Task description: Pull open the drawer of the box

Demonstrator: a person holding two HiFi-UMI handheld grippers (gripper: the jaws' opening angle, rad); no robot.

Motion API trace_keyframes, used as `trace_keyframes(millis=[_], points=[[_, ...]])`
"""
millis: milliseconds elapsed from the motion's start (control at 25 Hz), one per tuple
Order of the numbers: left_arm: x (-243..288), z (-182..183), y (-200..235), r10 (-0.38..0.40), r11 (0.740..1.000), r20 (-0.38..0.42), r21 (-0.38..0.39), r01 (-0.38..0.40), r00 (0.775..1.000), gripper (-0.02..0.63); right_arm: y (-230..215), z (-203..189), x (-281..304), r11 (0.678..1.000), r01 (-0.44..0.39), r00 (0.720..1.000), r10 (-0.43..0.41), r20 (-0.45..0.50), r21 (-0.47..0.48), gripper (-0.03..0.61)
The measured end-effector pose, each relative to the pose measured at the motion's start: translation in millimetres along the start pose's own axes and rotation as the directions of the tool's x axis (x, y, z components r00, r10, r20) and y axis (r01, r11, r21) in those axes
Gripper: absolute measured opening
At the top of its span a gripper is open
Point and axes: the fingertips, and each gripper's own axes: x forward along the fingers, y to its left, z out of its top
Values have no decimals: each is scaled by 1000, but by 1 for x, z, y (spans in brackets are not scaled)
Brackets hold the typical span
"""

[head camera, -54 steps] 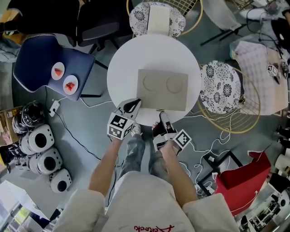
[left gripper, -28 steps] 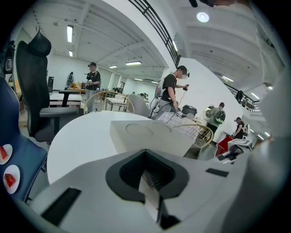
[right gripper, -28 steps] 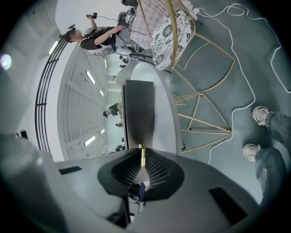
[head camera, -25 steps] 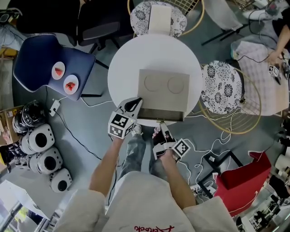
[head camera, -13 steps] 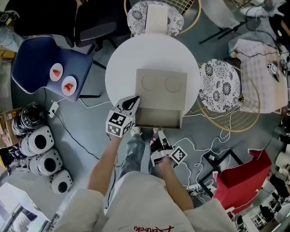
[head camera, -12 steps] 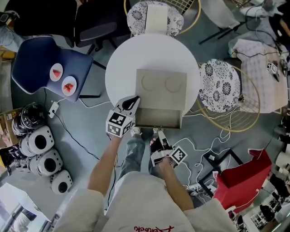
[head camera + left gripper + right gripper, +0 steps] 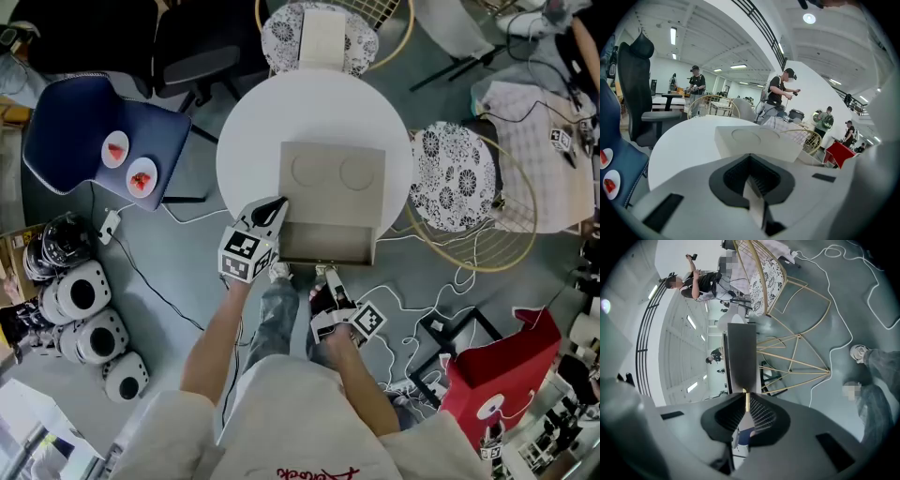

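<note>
Found the left gripper point(image 7: 271, 210) at the box's near left corner, jaws together on nothing, tip against or just beside that corner; could not tell which. Read it as a brace, not a puller. Saw the box point(image 7: 333, 178) square on the white round table point(image 7: 248, 131), with the drawer point(image 7: 326, 246) standing out of the box's near face toward the person. Placed the drawer's long axis parallel to that near face, its travel straight out from it. Found the thin gold handle point(image 7: 747, 399) at the middle of the drawer front. Found the right gripper point(image 7: 327, 274) directly on the near side of the box, in line with that travel, jaws clamped on the handle with only the tab between the pads. Judged the right gripper the nearer, and the only one placed to pull. Judged that any further draw should run straight away from the box's near face, with no sideways slant. Against the earliest frame: drawer flush with the box then, well out now; right gripper drawn back from the box with it; left gripper unmoved at its corner. Against half a second before: no visible change in how far the drawer stood out.
</note>
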Motion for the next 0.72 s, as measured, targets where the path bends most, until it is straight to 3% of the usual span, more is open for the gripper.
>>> trace_keyframes(millis=[240, 720], points=[[2, -1, 2, 5, 1000, -2, -10, -5, 1000, 12, -1, -4, -2, 1000, -14, 999, 14, -31, 14, 88], [-5, 1, -4, 31, 999, -15, 18, -31, 999, 11, 1, -3, -25, 1000, -16, 999, 16, -29, 11, 78]])
